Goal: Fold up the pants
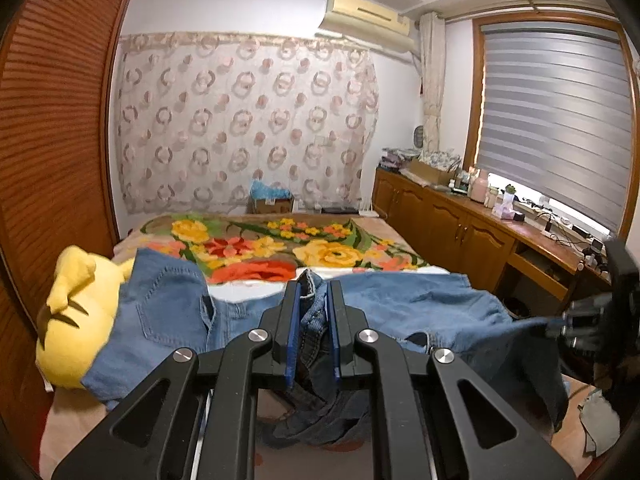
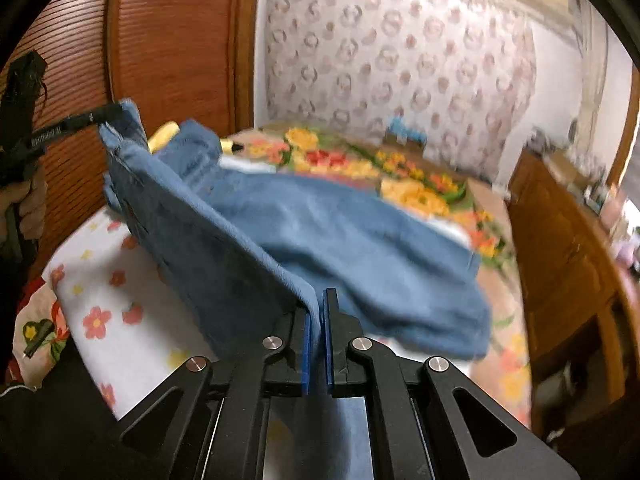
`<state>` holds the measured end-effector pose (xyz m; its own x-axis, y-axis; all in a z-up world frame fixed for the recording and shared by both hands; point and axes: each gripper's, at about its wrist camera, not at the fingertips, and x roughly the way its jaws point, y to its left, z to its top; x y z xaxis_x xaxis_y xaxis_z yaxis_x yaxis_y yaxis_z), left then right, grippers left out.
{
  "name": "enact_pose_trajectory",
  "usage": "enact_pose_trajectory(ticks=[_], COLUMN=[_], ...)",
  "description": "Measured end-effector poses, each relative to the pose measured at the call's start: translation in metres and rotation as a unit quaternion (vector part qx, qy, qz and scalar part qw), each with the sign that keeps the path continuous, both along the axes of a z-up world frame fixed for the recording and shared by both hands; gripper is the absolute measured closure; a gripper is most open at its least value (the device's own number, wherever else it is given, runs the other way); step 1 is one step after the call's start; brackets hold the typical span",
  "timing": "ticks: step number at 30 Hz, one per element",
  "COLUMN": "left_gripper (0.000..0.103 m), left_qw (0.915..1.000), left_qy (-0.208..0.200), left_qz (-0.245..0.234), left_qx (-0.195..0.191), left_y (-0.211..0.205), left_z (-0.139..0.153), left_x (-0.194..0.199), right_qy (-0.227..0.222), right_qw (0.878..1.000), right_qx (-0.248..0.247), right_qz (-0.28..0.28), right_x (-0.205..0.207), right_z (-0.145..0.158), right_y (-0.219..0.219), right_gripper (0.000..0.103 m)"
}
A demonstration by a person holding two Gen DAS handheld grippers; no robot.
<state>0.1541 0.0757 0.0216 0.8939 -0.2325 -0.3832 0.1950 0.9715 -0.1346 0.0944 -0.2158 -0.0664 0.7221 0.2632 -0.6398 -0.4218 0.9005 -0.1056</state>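
The blue denim pants (image 1: 400, 300) are lifted above the bed and stretched between both grippers. My left gripper (image 1: 313, 286) is shut on a bunched part of the pants, with dark denim hanging below it. My right gripper (image 2: 317, 294) is shut on a folded edge of the pants (image 2: 312, 232). The right gripper also shows blurred at the right edge of the left wrist view (image 1: 560, 322), holding the cloth. The left gripper shows in the right wrist view (image 2: 104, 114), pinching the far corner of the pants.
A yellow plush toy (image 1: 76, 320) lies at the left under the pants. A floral blanket (image 1: 280, 248) covers the bed beyond. A wooden louvred wardrobe (image 1: 52, 140) stands at the left. A wooden sideboard (image 1: 460, 224) with clutter runs along the right under the window.
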Motion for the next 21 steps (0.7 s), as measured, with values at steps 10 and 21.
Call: enact_pose_trajectory(ticks=[10, 21], left_gripper=[0.089, 0.089], left_qw=[0.9999, 0.9999], left_qy=[-0.006, -0.003], left_qz=[0.009, 0.014], left_qx=[-0.001, -0.001], left_y=[-0.002, 0.001], left_z=[0.003, 0.0], left_x=[-0.002, -0.005], right_qy=[0.075, 0.106], right_qw=[0.995, 0.988], right_qx=[0.013, 0.042], right_qz=[-0.062, -0.103], right_x=[-0.04, -0.089], right_z=[-0.069, -0.087], right_y=[-0.026, -0.055], right_gripper=[0.089, 0.089])
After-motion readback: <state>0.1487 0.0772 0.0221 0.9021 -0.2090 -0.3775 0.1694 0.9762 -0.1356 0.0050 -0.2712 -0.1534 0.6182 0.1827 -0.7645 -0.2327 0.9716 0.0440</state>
